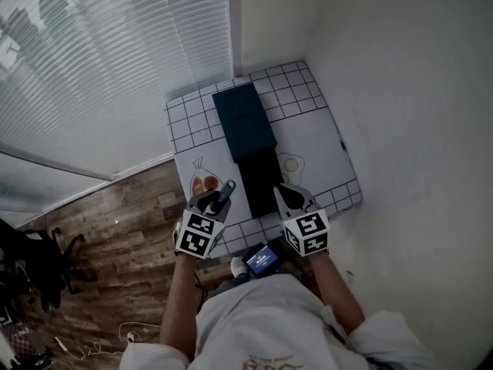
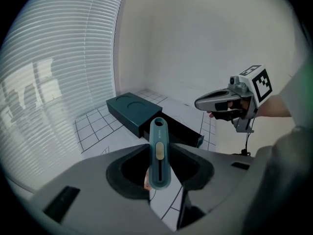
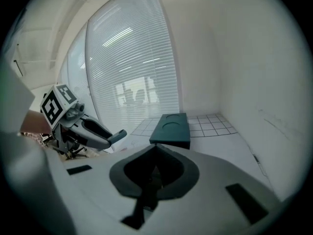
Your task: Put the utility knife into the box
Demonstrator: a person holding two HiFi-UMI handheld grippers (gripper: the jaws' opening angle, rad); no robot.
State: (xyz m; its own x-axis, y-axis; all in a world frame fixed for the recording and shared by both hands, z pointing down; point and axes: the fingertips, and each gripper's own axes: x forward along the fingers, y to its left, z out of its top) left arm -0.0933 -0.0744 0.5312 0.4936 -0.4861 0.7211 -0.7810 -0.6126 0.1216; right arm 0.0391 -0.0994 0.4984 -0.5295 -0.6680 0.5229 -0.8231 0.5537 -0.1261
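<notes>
Corner of a room: white walls, window blinds (image 1: 115,68), wood floor (image 1: 115,222), small table (image 1: 320,141) under a grid-print cover.
Dark teal box (image 1: 244,122) lies mid-table, black inner tray (image 1: 259,182) slid out toward the person; inside too dark to read. Utility knife (image 2: 159,153) is not in the box: left gripper (image 2: 160,166) jaws are clamped on it, just left of the tray's near end, tip angled toward the box. Right gripper (image 3: 155,147) jaws pressed together, nothing between, just right of the tray.
</notes>
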